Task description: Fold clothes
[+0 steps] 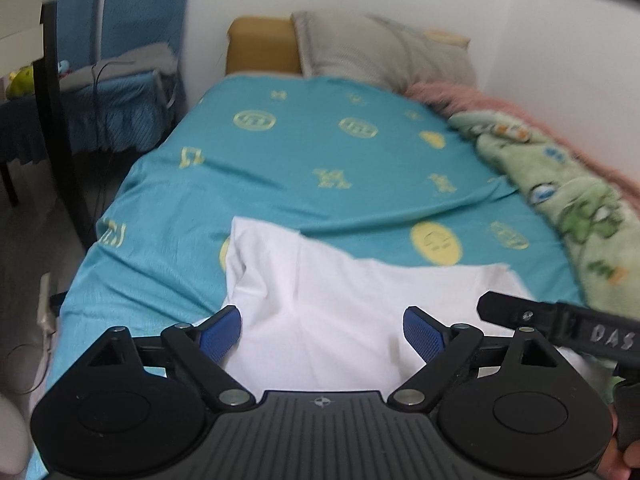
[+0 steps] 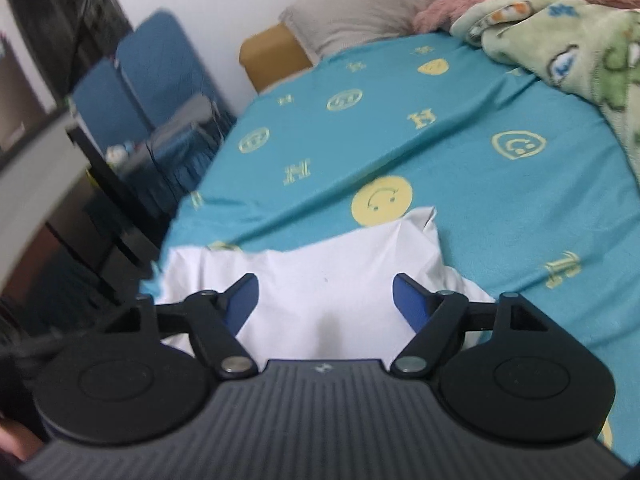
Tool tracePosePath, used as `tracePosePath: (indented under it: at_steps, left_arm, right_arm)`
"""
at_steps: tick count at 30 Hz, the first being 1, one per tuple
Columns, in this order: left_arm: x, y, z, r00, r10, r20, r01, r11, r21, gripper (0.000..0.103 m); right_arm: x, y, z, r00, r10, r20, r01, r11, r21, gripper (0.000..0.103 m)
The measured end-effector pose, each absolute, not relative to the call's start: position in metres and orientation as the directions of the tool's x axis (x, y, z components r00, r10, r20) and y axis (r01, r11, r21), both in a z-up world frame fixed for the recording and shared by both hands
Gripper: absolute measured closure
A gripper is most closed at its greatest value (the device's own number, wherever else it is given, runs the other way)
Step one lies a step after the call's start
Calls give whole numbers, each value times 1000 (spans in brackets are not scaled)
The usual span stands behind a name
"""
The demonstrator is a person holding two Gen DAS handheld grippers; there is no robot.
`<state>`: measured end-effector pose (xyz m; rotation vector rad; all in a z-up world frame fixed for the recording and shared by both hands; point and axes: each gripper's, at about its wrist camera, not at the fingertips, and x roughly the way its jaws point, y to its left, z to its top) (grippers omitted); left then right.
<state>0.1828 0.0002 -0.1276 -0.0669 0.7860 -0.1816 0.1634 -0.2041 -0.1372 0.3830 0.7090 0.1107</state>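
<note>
Beside the bed [image 1: 152, 264], on its left, blue-covered chairs [image 1: 132, 12] are seen. The white garment [image 1: 320, 300] is spread on the bed's teal sheet [image 1: 328, 152], at the near edge. The left gripper [image 1: 322, 330] is held over the garment, jaws spread wide, nothing gripped. The right gripper [image 2: 325, 304] is likewise poised above the white cloth, jaws wide apart. Against the bed's right side, a green blanket [image 1: 560, 184] is bunched.

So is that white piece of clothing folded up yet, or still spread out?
Still spread out, rumpled: the white garment lies loose on the teal bedsheet, one corner turned up. Both tongs, left and right, are open above it.
</note>
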Motion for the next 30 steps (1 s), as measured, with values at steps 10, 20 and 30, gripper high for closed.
tracePosePath:
  at_steps: [10,20,30]
  left_arm:
    - [195,0,-158,662,-139,-736,137,988,-64,13]
    - [146,-1,-130,696,-170,-698,177,982,-64,14]
    - [112,1,-131,651,-124,-749,135,990,-46,14]
  right_arm:
    - [190,-192,-168,731,198,-653,3,956,293,31]
    - [133,-196,-140,741,167,-650,46,954,298,32]
    - [98,-187,-144,692,113,-713,64,974,216,32]
